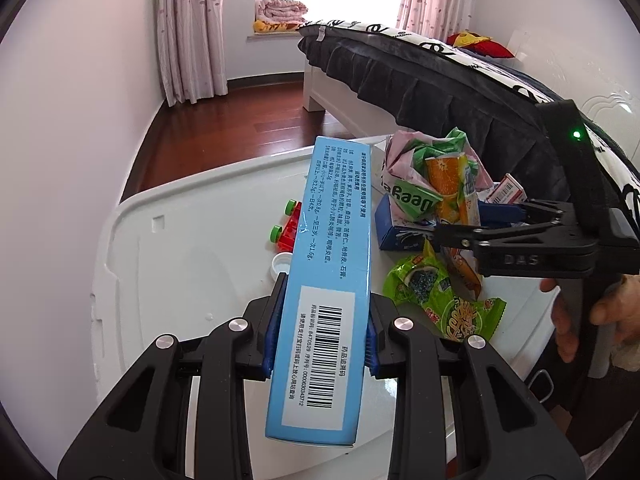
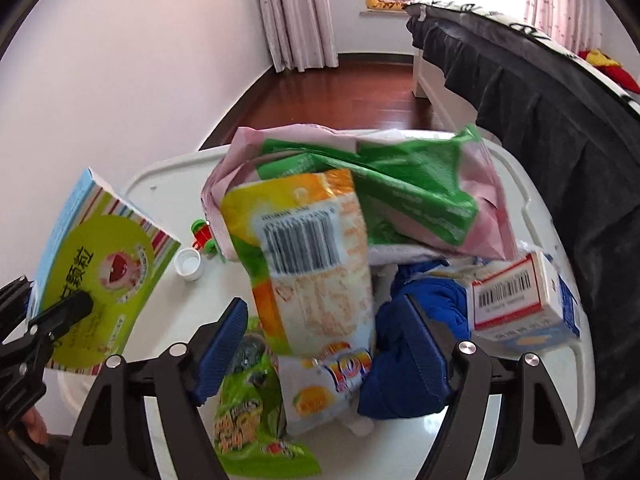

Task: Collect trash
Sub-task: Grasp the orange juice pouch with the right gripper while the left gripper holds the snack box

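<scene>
Left gripper [image 1: 320, 332] clamps blue box [image 1: 324, 280], lifted above white table [image 1: 192, 240]. Right gripper [image 2: 320, 344] wide, jaws either side of orange wrapper [image 2: 312, 264] in trash heap. Green packet [image 1: 440, 300], small box [image 2: 516, 300], pink-green wrapper [image 2: 400, 188] uncollected. No bin visible; task early.

Light-blue box [image 1: 320, 292] — striped front; orange packet [image 2: 312, 264]; green wrapper [image 1: 440, 300].

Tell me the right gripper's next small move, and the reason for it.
Probably close the right gripper on the orange snack packet. The packet already lies between its open blue fingers, while the left gripper is busy clamping the blue medicine box, so it cannot take anything more.
</scene>
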Demonstrator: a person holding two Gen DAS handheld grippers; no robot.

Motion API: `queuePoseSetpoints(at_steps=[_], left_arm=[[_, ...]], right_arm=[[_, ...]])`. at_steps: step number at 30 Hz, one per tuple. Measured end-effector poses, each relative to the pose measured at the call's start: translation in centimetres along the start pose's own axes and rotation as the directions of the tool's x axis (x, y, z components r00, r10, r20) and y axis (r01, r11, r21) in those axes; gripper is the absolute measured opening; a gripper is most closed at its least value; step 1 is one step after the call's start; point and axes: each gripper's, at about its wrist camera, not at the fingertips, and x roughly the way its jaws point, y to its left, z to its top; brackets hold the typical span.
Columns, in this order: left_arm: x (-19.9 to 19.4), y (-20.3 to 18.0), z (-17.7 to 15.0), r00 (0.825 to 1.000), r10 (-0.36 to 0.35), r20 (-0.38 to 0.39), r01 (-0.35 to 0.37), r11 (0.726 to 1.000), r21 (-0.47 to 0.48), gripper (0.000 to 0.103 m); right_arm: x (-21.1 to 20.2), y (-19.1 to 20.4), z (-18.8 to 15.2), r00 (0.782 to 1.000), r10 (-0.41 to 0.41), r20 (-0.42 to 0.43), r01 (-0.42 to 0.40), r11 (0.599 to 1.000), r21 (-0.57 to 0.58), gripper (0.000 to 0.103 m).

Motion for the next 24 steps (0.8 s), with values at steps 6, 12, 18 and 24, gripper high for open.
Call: queuePoseSetpoints(at_steps=[6, 12, 18, 24], left_arm=[[0.3, 0.0, 0.0, 1.000, -0.011, -0.010, 0.011, 1.000, 0.004, 0.031], [-0.2, 0.0, -0.1, 1.000, -0.008, 0.001, 0.008, 1.000, 0.003, 0.031], [-1.8, -0.5, -0.4, 0.999, -0.031, 0.031, 0.032, 0.999, -0.014, 0.031], [-3.9, -2.3, -1.1, 0.997, -0.068, 0.047, 0.068, 0.998, 0.000, 0.031]], right_arm=[[0.9, 0.5, 0.5, 0.999, 0.027, -0.025, -0.027, 1.000, -0.006, 0.047], [-1.4, -0.5, 0.3, 0.991, 0.133, -0.023, -0.132, 0.990, 0.052, 0.040], [-5.8, -0.9, 0.1, 0.981, 0.183, 0.071, -0.185, 0.982, 0.027, 0.039], [-11.4, -1.9, 0.0, 0.939, 0.293, 0.182, -0.304, 0.952, 0.033, 0.039]])
